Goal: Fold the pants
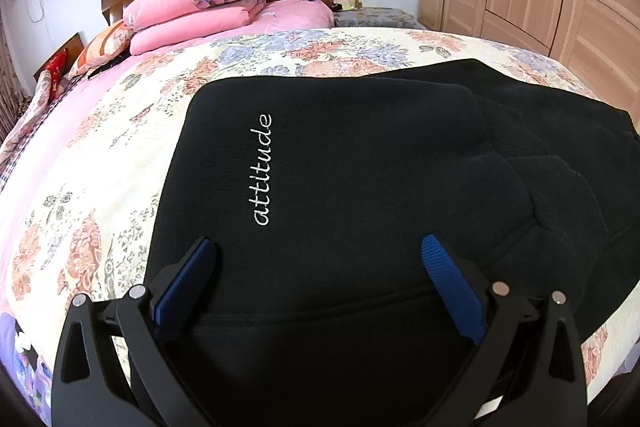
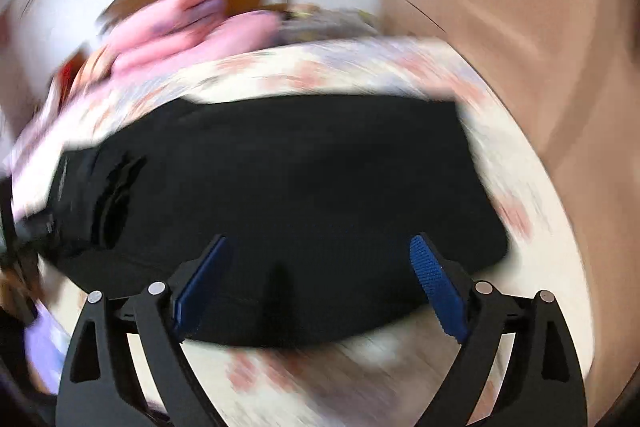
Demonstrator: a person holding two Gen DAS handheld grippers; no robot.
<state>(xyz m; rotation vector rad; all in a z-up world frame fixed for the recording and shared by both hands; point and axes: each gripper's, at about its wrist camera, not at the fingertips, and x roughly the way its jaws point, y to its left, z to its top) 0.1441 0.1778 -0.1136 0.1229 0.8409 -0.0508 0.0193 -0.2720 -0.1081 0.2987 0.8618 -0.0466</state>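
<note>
pants [image 1: 360,167]: black, lying on the floral bedspread [image 1: 100,187], long axis running left to right
left gripper [image 1: 320,247]: spread wide, empty, above the lettered end
right gripper [image 2: 320,247]: spread wide, empty, over the near edge

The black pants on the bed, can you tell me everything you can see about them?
The black pants look soft and thick, like fleece. They lie folded in layers on the flowery bedspread, a bit lumpy on one side. White stitched letters spell "attitude". A seam runs across near the front edge. Nothing grips them: both pairs of blue fingers stand wide apart above the cloth.
</note>
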